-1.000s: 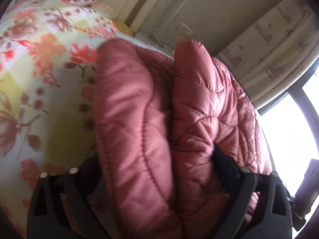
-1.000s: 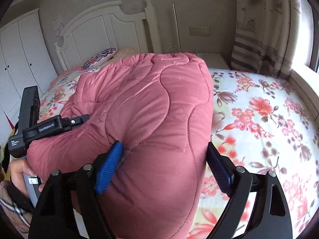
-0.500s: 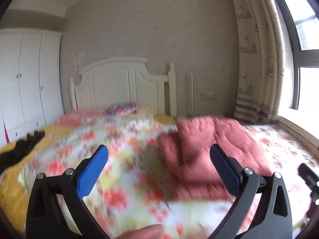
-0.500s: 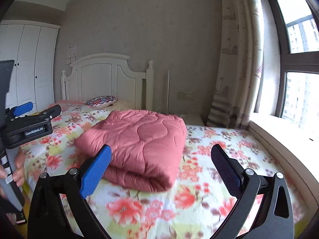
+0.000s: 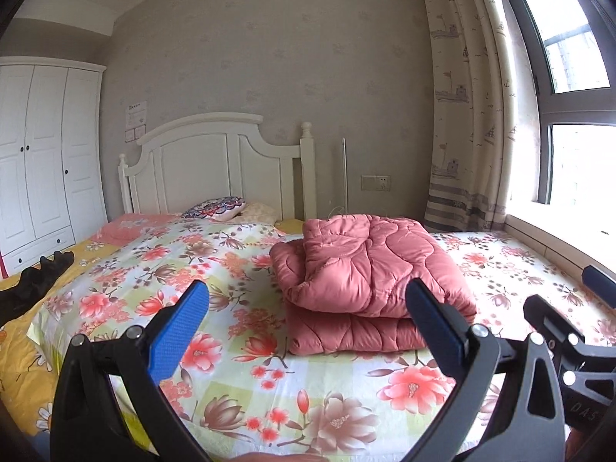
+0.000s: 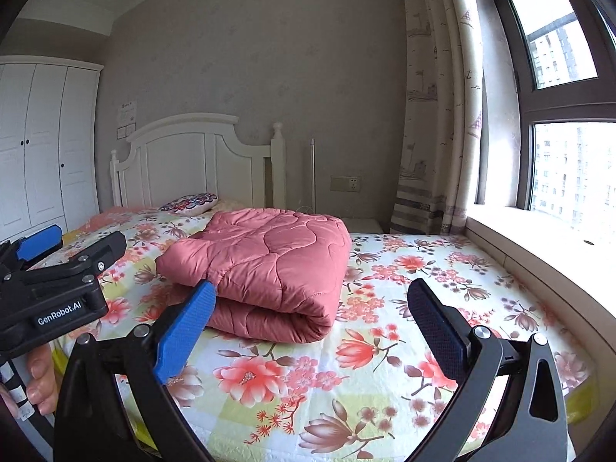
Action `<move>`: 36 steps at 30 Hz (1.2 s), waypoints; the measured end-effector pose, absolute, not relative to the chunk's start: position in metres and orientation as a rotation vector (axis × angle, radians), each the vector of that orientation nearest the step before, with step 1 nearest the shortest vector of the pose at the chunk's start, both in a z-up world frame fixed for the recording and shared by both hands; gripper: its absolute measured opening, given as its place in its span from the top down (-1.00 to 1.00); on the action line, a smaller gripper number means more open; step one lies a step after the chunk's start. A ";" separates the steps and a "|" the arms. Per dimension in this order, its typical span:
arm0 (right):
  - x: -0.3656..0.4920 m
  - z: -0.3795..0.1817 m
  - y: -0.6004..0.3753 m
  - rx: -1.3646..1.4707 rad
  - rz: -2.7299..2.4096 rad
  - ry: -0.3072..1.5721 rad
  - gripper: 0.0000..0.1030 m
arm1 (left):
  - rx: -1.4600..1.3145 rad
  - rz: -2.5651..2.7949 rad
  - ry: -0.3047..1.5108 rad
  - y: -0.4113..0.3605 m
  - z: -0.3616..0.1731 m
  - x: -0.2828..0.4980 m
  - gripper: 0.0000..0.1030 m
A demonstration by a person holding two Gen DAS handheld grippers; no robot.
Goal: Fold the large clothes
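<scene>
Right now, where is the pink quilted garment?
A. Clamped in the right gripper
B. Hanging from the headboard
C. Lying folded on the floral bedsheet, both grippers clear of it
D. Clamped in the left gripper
C: the pink quilted garment lies folded on the floral bedsheet, with the left gripper and right gripper open and empty.

Both wrist cams sit low at the bed's foot edge, facing the headboard (image 5: 200, 161) & back wall, well back from things. L cam looks from further left, R cam nearer the window (image 6: 569, 169). Shared: floral bed (image 5: 231, 269), folded pink quilt (image 6: 269, 254), curtain (image 5: 462, 115).
</scene>
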State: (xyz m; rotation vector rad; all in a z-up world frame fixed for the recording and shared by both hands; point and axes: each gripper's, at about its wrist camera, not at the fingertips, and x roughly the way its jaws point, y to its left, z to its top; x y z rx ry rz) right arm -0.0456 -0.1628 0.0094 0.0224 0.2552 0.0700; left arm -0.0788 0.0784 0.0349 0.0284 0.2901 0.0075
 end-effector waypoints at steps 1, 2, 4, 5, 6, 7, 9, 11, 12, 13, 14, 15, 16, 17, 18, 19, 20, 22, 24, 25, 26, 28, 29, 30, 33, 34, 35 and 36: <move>-0.046 0.009 -0.164 0.022 0.070 0.252 -0.91 | 0.026 0.005 0.293 0.079 0.035 -0.079 -0.96; -0.047 0.010 -0.164 0.023 0.072 0.248 -0.91 | 0.026 0.005 0.291 0.079 0.035 -0.080 -0.96; -0.048 0.010 -0.164 0.024 0.076 0.246 -0.91 | 0.030 0.004 0.288 0.078 0.034 -0.081 -0.96; -0.047 0.009 -0.164 0.023 0.077 0.248 -0.91 | 0.031 0.003 0.287 0.078 0.034 -0.081 -0.96; -0.047 0.009 -0.164 0.024 0.079 0.251 -0.91 | 0.030 0.004 0.285 0.078 0.034 -0.082 -0.96; -0.046 0.009 -0.164 0.026 0.081 0.253 -0.91 | 0.030 0.004 0.284 0.078 0.034 -0.082 -0.96; -0.046 0.009 -0.164 0.024 0.080 0.254 -0.91 | 0.030 0.005 0.286 0.078 0.034 -0.082 -0.96; -0.046 0.009 -0.164 0.026 0.081 0.253 -0.91 | 0.027 0.005 0.287 0.078 0.034 -0.082 -0.96; -0.046 0.009 -0.164 0.027 0.081 0.252 -0.91 | 0.027 0.005 0.288 0.078 0.034 -0.082 -0.96; -0.046 0.008 -0.165 0.026 0.081 0.254 -0.91 | 0.028 0.004 0.290 0.078 0.034 -0.082 -0.96; -0.046 0.008 -0.165 0.026 0.081 0.256 -0.91 | 0.029 0.004 0.290 0.078 0.033 -0.082 -0.96; -0.046 0.008 -0.165 0.027 0.082 0.256 -0.91 | 0.029 0.005 0.289 0.078 0.034 -0.083 -0.96; -0.045 0.008 -0.165 0.028 0.081 0.257 -0.91 | 0.029 0.005 0.288 0.078 0.033 -0.083 -0.96; -0.045 0.008 -0.164 0.028 0.080 0.257 -0.91 | 0.029 0.006 0.288 0.078 0.034 -0.082 -0.96; -0.045 0.008 -0.164 0.028 0.080 0.257 -0.91 | 0.029 0.007 0.287 0.078 0.033 -0.083 -0.96; -0.045 0.008 -0.164 0.027 0.081 0.256 -0.91 | 0.029 0.008 0.288 0.078 0.033 -0.082 -0.96; -0.045 0.008 -0.164 0.027 0.081 0.256 -0.91 | 0.028 0.007 0.289 0.079 0.033 -0.082 -0.96; -0.045 0.008 -0.164 0.027 0.080 0.257 -0.91 | 0.027 0.008 0.292 0.079 0.032 -0.082 -0.96; -0.045 0.008 -0.163 0.028 0.079 0.257 -0.91 | 0.026 0.009 0.293 0.080 0.031 -0.082 -0.96; -0.044 0.007 -0.163 0.028 0.079 0.256 -0.91 | 0.026 0.010 0.294 0.080 0.031 -0.082 -0.96; -0.044 0.007 -0.163 0.027 0.078 0.257 -0.91 | 0.025 0.010 0.294 0.081 0.031 -0.082 -0.96; -0.044 0.007 -0.163 0.029 0.079 0.259 -0.91 | 0.025 0.009 0.294 0.081 0.031 -0.082 -0.96; -0.044 0.007 -0.163 0.030 0.080 0.259 -0.91 | 0.025 0.010 0.293 0.081 0.031 -0.082 -0.96; -0.044 0.007 -0.163 0.030 0.082 0.260 -0.91 | 0.025 0.009 0.294 0.081 0.031 -0.082 -0.96; -0.043 0.005 -0.163 0.027 0.085 0.265 -0.91 | 0.026 0.010 0.293 0.081 0.031 -0.082 -0.96; -0.043 0.005 -0.163 0.027 0.086 0.265 -0.91 | 0.027 0.010 0.293 0.081 0.030 -0.082 -0.96; -0.043 0.005 -0.163 0.027 0.085 0.266 -0.91 | 0.027 0.009 0.294 0.081 0.031 -0.082 -0.96; -0.042 0.005 -0.163 0.028 0.086 0.266 -0.91 | 0.026 0.009 0.295 0.081 0.031 -0.082 -0.96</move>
